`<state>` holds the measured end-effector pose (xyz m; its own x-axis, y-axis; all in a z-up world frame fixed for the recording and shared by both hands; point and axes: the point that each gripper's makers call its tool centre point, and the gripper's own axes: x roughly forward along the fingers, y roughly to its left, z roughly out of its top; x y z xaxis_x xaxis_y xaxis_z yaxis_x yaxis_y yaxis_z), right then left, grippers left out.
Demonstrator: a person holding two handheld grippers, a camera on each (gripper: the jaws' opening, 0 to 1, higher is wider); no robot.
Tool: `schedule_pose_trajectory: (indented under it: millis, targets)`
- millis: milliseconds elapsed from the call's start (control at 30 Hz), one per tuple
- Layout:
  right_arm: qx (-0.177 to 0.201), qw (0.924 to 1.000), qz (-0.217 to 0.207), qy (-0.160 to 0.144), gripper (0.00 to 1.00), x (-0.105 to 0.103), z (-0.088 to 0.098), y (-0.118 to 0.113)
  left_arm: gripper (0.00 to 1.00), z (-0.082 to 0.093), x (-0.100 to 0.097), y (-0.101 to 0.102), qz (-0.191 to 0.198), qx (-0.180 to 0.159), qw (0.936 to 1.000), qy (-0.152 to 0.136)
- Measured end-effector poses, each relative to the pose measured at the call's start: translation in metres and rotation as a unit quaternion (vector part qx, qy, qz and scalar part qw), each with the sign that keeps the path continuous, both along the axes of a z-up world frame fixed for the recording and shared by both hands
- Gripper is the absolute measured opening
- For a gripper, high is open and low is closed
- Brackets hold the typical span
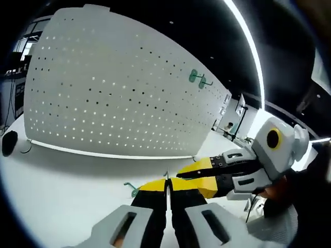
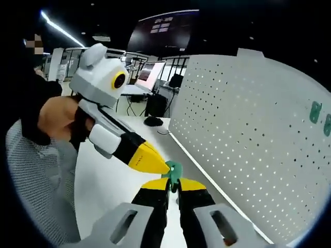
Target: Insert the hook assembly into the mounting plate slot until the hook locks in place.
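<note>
Right gripper view shows the right tool, black with yellow tips, pinching a small green plastic hook assembly between its jaws, the green piece standing up just past the tips. The left tool comes in from the left of that view, held in a person's hand, and its yellow tip sits right against the hook, touching or nearly so; I cannot tell whether it also grips the piece. In the left gripper view the left tool has its jaws pressed together with no more than a thin sliver of something between them, and a bit of green shows just to the left of its tips. The white perforated metal mounting plate stands upright on the white table, close on the right, and two more green hooks already hang high on it. The step in hand looks like steadying the hook before carrying it to the plate. To do it well, hold the hook firmly by its body so the mounting prongs stay free, turn the prongs square to the plate, line them up with a row of holes, then push straight in without twisting. A skewed approach risks the hook pivoting in the grip.
</note>
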<state>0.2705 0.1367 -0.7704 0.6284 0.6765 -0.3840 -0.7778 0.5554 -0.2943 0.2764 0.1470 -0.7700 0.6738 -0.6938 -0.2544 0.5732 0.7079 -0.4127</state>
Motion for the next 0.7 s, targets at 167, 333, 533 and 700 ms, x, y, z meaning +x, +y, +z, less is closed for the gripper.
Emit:
schedule_pose_trajectory:
  millis: [167, 333, 533, 700]
  targets:
    - [-0.021, 0.9996, 0.008, -0.015, 0.04, 0.0015, -0.0031, 0.0019, 0.01, 0.0007, -0.002, -0.0034, -0.009, -0.001, 1.0, 0.001]
    - [-0.027, 0.9994, 0.012, -0.018, 0.03, 0.001, -0.0054, 0.0014, 0.01, -0.0019, -0.0025, -0.0033, -0.011, 0.001, 0.9999, 0.006]
    - [-0.03, 0.9993, 0.015, -0.018, 0.01, -0.0013, -0.0056, 0.0002, 0.01, -0.0042, -0.0051, -0.0062, -0.018, 0.001, 0.9998, 0.011]
    - [-0.018, 0.9998, 0.008, -0.007, 0.01, 0.0001, -0.0052, -0.0002, 0.01, -0.0039, -0.0045, -0.006, -0.023, 0.004, 0.9997, 0.005]
